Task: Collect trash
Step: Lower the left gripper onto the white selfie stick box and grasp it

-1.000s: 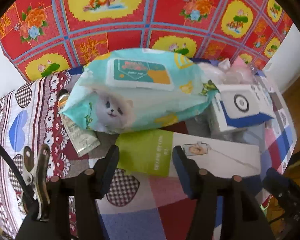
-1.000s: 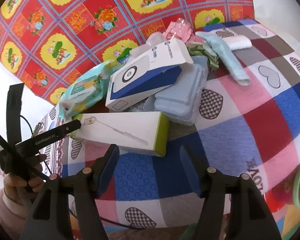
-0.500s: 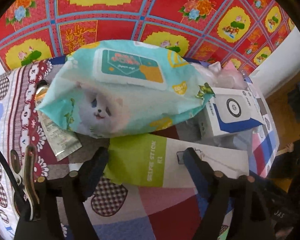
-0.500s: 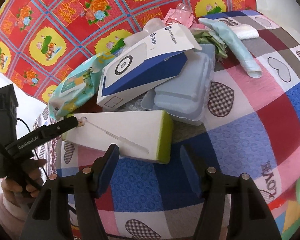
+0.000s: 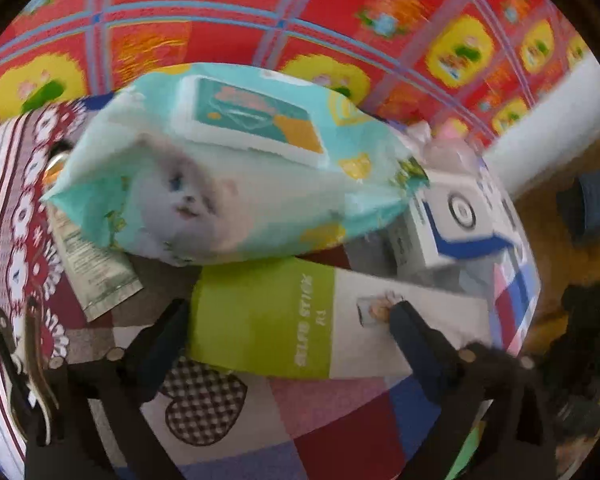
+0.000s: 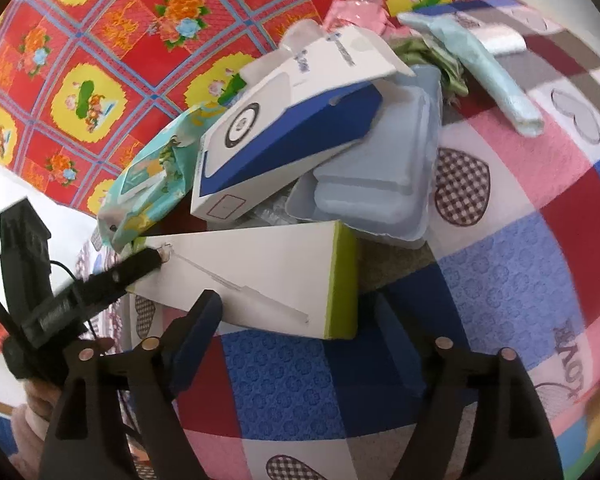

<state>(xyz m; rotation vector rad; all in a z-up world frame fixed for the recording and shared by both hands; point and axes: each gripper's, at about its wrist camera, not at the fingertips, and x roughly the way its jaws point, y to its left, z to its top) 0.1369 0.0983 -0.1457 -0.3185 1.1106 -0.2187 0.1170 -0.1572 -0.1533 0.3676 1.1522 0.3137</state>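
Nearest the left wrist camera, the left gripper (image 5: 288, 320) stands wide open with its two dark fingers straddling the green end of the selfie stick box (image 5: 300, 312), holding nothing yet; the left finger sits just beside the box's green end face and the right finger rests over the white top by the small printed photo. In the right wrist view the right gripper (image 6: 300, 320) is likewise spread wide and empty, hovering above the patchwork cloth (image 6: 520, 264) with the box's other green end just beyond its fingertips. The step in hand looks like taking this box as the first piece of trash, and the left tongs seem best placed for it. To do it well, I would lower the fingers so both pads bear on opposite faces of the box rather than one riding on top, then close squarely across a short side so the long carton does not pivot. Lift gently: the wet wipes pack (image 5: 228, 184) overlaps the box's far edge, and behind it to the right the blue and white carton (image 6: 284, 140) leans on the pale blue clamshell tray (image 6: 380, 176), so a quick pull could drag or topple the heap. Farther back lie a light blue folded cloth (image 6: 496, 84) and pink wrappers (image 6: 352, 12).
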